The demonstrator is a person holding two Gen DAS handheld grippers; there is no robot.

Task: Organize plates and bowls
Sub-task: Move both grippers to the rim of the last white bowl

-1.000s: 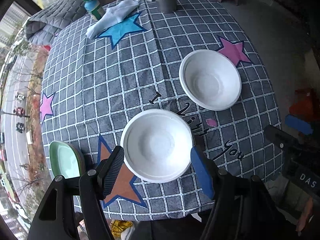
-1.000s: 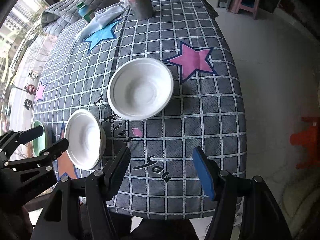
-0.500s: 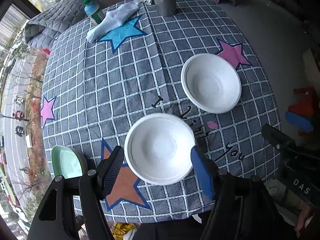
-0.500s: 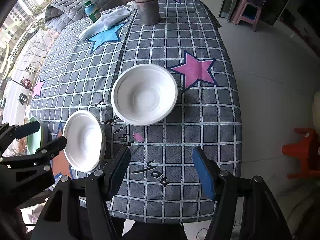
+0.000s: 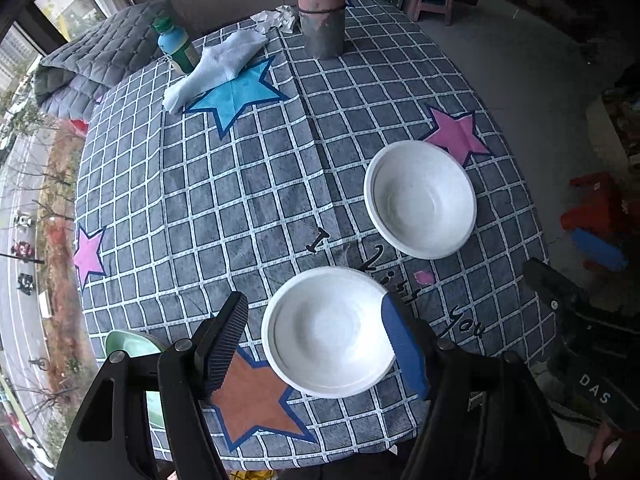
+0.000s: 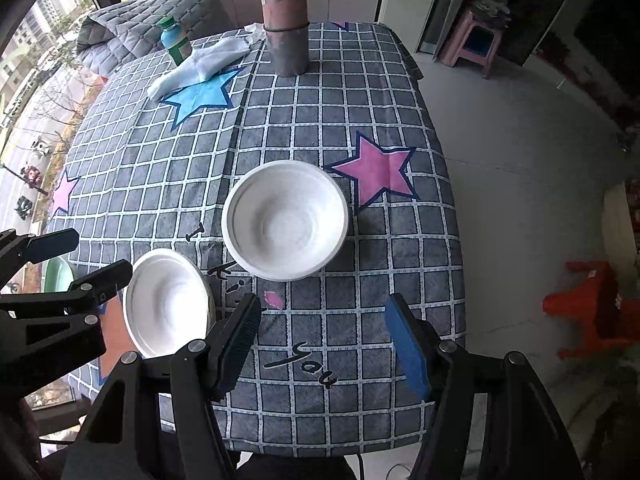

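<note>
Two white bowls sit on the checked tablecloth. The near bowl [image 5: 330, 330] lies between the fingers of my open left gripper [image 5: 316, 344], which hovers above it. It also shows in the right wrist view [image 6: 166, 306]. The far bowl [image 5: 420, 198] sits next to a pink star and shows in the right wrist view [image 6: 285, 226]. My right gripper [image 6: 326, 338] is open and empty, near the table's front edge below the far bowl. A green plate [image 5: 134, 350] sits at the front left corner, partly hidden by my left gripper.
A grey and pink post [image 5: 320, 8] stands at the back of the table. A white cloth [image 5: 218, 68] and a green-capped bottle [image 5: 176, 46] lie at the back left. A red stool [image 6: 592, 312] stands on the floor to the right.
Both grippers have pulled back and tilted up, so more of the table's far end shows. The bowls have not moved on the cloth. Both grippers stay open.
</note>
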